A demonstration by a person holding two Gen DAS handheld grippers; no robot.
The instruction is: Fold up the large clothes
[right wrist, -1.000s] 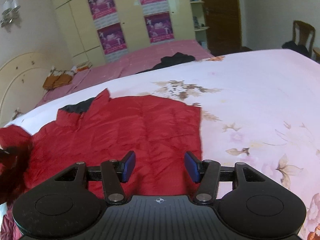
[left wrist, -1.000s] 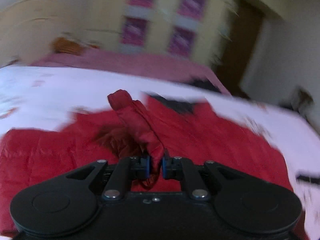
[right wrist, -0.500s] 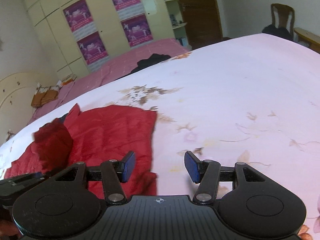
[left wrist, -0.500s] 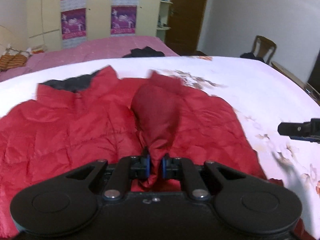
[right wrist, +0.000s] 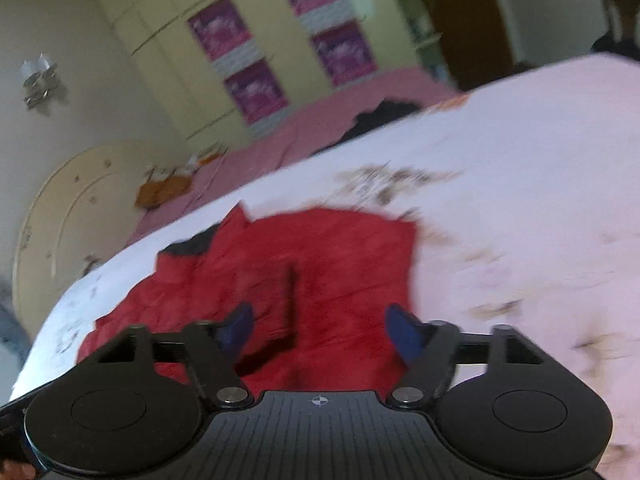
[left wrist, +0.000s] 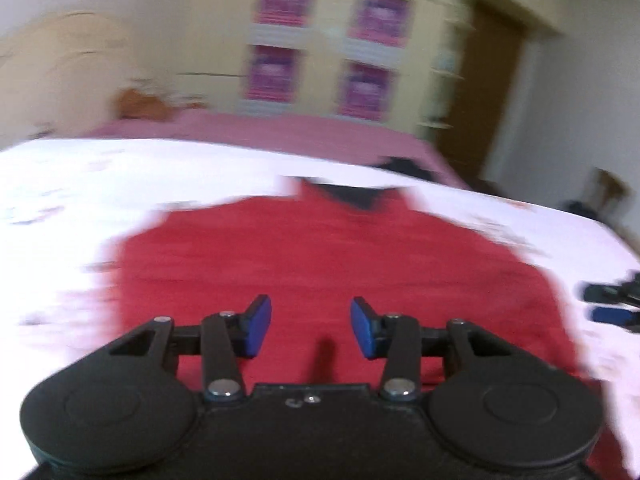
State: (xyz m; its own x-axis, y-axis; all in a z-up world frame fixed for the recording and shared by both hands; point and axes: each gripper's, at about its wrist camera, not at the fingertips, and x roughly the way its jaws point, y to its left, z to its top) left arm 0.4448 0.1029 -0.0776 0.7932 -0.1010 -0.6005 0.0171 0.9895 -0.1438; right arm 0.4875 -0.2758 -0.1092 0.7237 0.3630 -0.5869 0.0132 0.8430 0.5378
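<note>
The red jacket (left wrist: 340, 264) is lying flat on the floral bed (left wrist: 80, 184), just beyond both claws. The left claw (left wrist: 311, 327) and right claw (right wrist: 320, 330) are opening, gripping nothing.

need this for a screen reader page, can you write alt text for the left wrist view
Blurred fisheye view along the left gripper, its blue-padded fingers opening with nothing between them, above a red padded jacket spread on a white floral bedsheet. Behind are a pink bed and a cream wardrobe with purple posters.
</note>
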